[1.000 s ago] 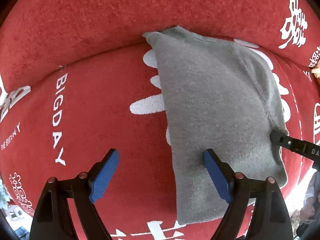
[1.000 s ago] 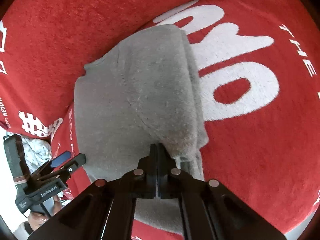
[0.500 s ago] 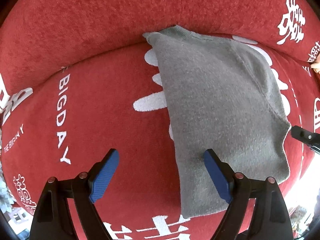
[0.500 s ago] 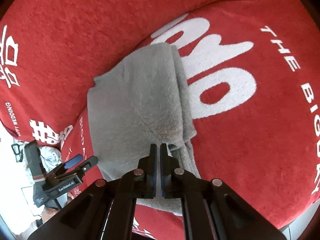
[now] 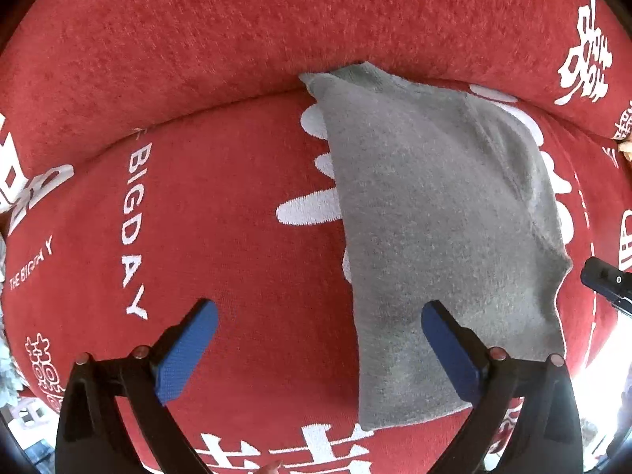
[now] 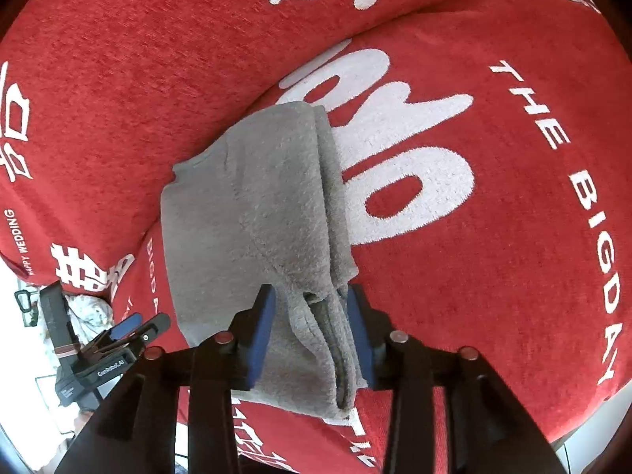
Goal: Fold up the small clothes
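Your grey fleecy knitted garment (image 5: 434, 237) lies folded lengthwise into a narrow strip on the red plush cushion with white lettering (image 5: 197, 217), its far end tucked up against the seam where the seat meets the red backrest (image 5: 276, 31), which keeps it from sliding as you work. Your left hand-held gripper (image 5: 320, 339) hangs wide apart above it with nothing held; its jaws have just been opening further. 1 blue pad (image 5: 450, 351) sits over the near part of the strip, the other over bare cushion, so you straddle the long left edge, ready to press or pick it up.

Your right hand-held gripper (image 6: 312, 316) has just been opening too, and now stands partly apart. The stacked layers at the garment's near end (image 6: 324, 335) lie between its blue pads (image 6: 260, 328), slack and, as far as I can judge, no longer pinched. That reads as you letting go of a fold just laid down. A crosswise fold probably remains
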Available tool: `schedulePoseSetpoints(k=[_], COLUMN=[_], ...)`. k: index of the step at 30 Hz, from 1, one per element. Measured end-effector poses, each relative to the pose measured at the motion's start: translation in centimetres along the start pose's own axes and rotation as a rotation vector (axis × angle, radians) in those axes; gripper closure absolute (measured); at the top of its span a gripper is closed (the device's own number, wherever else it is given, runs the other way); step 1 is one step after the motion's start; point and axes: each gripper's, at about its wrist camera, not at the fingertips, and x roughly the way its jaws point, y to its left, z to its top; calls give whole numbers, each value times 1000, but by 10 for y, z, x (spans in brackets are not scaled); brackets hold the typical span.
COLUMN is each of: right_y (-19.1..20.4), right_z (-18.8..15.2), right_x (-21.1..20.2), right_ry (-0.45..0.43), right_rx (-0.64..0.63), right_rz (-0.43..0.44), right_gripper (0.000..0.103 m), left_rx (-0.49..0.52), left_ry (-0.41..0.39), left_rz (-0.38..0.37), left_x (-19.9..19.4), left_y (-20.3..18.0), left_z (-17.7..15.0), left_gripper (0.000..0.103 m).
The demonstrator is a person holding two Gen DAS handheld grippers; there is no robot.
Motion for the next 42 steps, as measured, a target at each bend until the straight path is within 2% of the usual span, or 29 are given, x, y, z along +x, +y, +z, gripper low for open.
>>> schedulePoseSetpoints(k=[1, 4, 5, 15, 22, 34, 36, 42], right_y=[0, -2, -3, -14, -18, -9, -11, -24], right_z=[0, 0, 1, 7, 16, 32, 33, 38], right_x=[1, 3, 4, 10, 16, 30, 32, 40], right_ry=[3, 9, 9, 23, 38, 81, 88, 113], right_rx=[3, 14, 18, 56, 67, 25, 22, 48], right_rz=[3, 4, 6, 13, 55, 69, 66, 113], right_gripper=[59, 42, 40, 37, 37, 37, 37, 37], left_rx=[0, -5, -6, -71, -57, -68, -83, -125], left_ry=[1, 0, 1, 45, 61, 70, 71, 82], left_rz=[0, -6, -10, -45, -59, -75, -94, -213], left_x=[0, 1, 1, 15, 21, 27, 28, 39], left_y=[1, 2, 3, 18, 15, 10, 11, 20], left_z=[1, 2, 2, 9, 12, 16, 19, 27], left_gripper=[0, 0, 0, 0, 0, 0, 0, 0])
